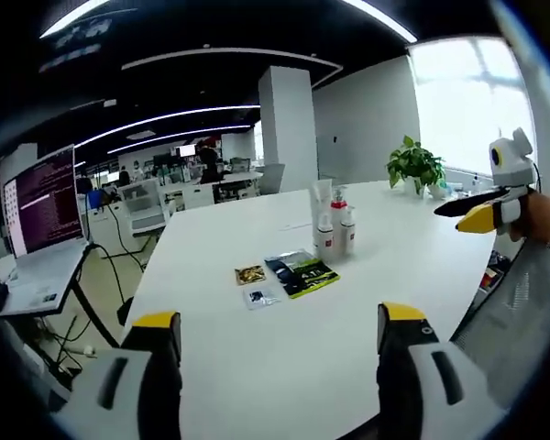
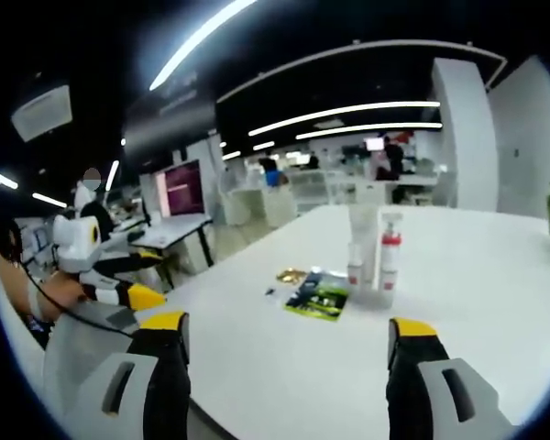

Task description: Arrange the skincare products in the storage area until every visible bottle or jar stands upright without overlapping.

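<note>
A tight cluster of skincare bottles point(image 1: 335, 225) stands upright in the middle of the white table point(image 1: 257, 367): a tall clear one, one with a red top, and small white ones with red labels. The same bottles point(image 2: 373, 255) appear in the right gripper view. In front of them lie a green-and-black packet point(image 1: 302, 273), a small gold sachet point(image 1: 250, 274) and a tiny blue sachet point(image 1: 259, 297). My left gripper point(image 1: 280, 335) is open and empty, well short of them. My right gripper point(image 2: 289, 335) is open and empty too, also seen from the side point(image 1: 484, 215). The left gripper point(image 2: 128, 291) shows at the left.
A monitor on a stand point(image 1: 41, 197) is off the table's left side. A potted plant point(image 1: 414, 165) stands at the table's far end. A white pillar point(image 1: 289, 128) and office desks lie beyond. A person's sleeve point(image 1: 522, 302) is at the right.
</note>
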### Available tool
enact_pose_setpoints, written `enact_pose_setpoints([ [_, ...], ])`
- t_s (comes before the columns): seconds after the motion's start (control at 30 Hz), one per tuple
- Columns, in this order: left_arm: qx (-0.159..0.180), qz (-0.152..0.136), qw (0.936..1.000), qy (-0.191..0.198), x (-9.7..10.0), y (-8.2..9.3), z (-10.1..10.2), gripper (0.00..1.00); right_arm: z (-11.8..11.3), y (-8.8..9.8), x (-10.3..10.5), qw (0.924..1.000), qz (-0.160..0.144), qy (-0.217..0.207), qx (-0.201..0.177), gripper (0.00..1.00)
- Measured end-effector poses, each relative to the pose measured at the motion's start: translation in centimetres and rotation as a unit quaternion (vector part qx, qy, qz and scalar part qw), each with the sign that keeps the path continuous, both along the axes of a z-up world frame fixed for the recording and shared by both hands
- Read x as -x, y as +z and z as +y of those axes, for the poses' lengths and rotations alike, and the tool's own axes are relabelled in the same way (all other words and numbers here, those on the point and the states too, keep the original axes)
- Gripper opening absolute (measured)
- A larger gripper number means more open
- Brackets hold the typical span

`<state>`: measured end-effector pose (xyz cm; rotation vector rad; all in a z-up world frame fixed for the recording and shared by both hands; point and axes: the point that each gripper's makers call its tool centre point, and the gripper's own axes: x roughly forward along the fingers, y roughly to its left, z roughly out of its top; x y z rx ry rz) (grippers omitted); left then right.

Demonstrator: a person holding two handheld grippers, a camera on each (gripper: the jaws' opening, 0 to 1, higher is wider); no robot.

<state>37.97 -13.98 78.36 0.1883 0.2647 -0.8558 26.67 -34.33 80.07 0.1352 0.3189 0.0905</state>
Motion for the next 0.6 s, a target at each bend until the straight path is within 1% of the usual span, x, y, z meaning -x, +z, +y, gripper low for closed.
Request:
enact_pose_setpoints([
  [0.17, -0.005, 0.000, 1.0000, -0.007, 0.20, -0.16, -0.15, 0.87, 0.17, -0.20, 0.01, 1.0000, 0.005, 0.002, 0.003, 0.90],
  [0.3, -0.002, -0.003, 1.0000, -0.004, 0.14, 0.02, -0.07, 0.88, 0.25, -0.23, 0.08, 0.9999, 0.006, 0.004, 0.007, 0.89],
  [0.4, -0.003, -0.005, 1.0000, -0.005, 0.08, 0.03, -0.08, 0.88, 0.18, -0.24, 0.00, 1.0000, 0.007, 0.002, 0.004, 0.89],
  [0.47, -0.008, -0.002, 0.9999, -0.009, 0.25, -0.18, -0.11, 0.88, 0.04, -0.32, 0.02, 1.0000, 0.009, -0.001, 0.002, 0.89],
  [0.6, -0.008, -0.001, 0.9999, -0.012, 0.36, -0.21, -0.21, 0.88, -0.02, -0.07, 0.03, 1.0000, 0.003, -0.004, 0.006, 0.89],
])
